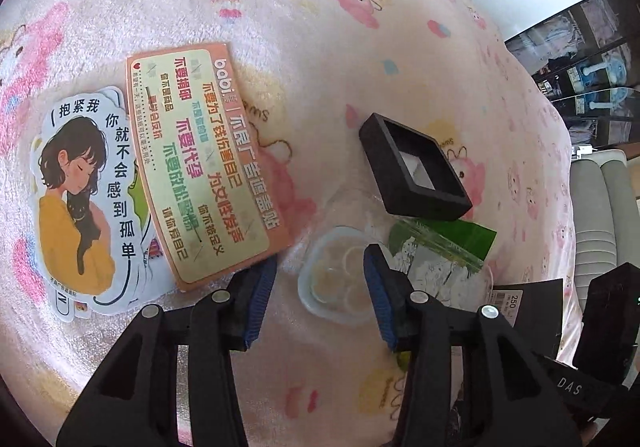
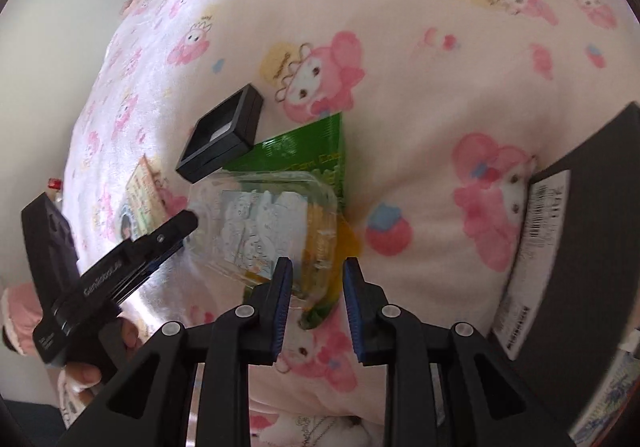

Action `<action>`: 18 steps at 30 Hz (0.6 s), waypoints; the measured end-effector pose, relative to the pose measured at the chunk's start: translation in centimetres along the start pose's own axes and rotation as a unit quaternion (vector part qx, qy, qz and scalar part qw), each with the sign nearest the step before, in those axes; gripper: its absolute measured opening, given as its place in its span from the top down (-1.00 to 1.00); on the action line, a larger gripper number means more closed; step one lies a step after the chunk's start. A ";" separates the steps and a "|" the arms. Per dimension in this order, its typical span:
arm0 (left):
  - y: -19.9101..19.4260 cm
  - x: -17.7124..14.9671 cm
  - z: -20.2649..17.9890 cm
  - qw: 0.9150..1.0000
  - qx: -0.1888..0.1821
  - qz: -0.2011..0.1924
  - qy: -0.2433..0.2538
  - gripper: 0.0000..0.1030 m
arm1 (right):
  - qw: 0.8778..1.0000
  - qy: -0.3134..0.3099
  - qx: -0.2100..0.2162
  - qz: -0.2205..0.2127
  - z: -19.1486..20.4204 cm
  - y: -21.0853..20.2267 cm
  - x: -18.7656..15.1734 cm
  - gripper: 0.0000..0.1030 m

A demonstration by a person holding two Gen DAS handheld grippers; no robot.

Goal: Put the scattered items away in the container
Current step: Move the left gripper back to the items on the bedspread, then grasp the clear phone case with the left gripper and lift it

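Looking at the clear plastic case (image 2: 264, 223), I think it is light, slippery and bendy, so I'd pinch its rim. It lies on the pink blanket (image 2: 400, 87), by my right tool (image 2: 316, 283), open and empty.

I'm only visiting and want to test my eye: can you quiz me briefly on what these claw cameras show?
1. True or false: the left claw is shut.
2. What colour is the small square frame box?
3. The clear plastic case lies over: A) a green printed sheet B) the girl sticker C) the orange card

Key: 1 false, it is open. 2 black. 3 A.
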State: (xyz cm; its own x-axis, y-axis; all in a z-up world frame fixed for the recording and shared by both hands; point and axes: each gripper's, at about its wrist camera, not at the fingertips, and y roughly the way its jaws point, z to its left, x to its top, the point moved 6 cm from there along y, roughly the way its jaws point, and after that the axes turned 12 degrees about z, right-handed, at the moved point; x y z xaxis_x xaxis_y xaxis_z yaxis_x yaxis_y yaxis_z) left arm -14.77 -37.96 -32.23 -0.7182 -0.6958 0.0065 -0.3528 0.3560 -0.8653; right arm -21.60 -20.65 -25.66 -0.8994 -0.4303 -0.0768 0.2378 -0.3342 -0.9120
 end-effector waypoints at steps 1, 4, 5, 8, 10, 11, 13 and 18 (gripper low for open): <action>0.0 -0.4 -0.3 1.000 -0.014 0.014 0.003 0.19 | 1.000 -0.004 0.008 0.003 0.2 0.0 -0.2 0.57; -0.9 -2.9 -0.9 0.999 -0.008 0.037 0.019 0.18 | 1.000 -0.016 0.001 -0.009 0.5 -1.0 -1.3 0.58; -1.4 -3.9 -0.9 0.999 -0.010 0.038 0.026 0.17 | 1.000 -0.022 0.008 -0.013 0.5 -1.5 -1.9 0.58; -2.1 -6.2 -0.7 0.998 -0.033 0.054 0.030 0.16 | 0.999 -0.033 0.019 -0.013 0.5 -2.7 -3.5 0.58; -2.3 -6.6 -0.4 0.998 -0.034 0.052 0.030 0.16 | 0.999 -0.037 0.025 -0.013 0.5 -3.2 -4.0 0.58; -2.2 -6.4 -0.1 0.998 -0.022 0.045 0.029 0.16 | 0.999 -0.038 0.018 -0.016 0.5 -3.3 -4.0 0.58; -1.7 -4.8 0.4 0.999 -0.005 0.041 0.014 0.15 | 0.999 -0.035 -0.009 -0.018 0.4 -3.0 -3.4 0.57; 0.3 -4.0 1.0 0.998 -0.020 0.052 0.000 0.05 | 0.998 -0.024 -0.046 0.033 -0.1 0.1 -2.3 0.55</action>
State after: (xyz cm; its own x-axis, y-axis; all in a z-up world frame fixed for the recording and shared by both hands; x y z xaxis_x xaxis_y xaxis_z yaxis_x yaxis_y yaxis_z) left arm -11.35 -35.69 -33.04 -0.7526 -0.6534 -0.0820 -0.2995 0.4505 -0.8410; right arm -19.50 -19.63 -25.65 -0.8636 -0.4895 -0.1204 0.2596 -0.2270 -0.9387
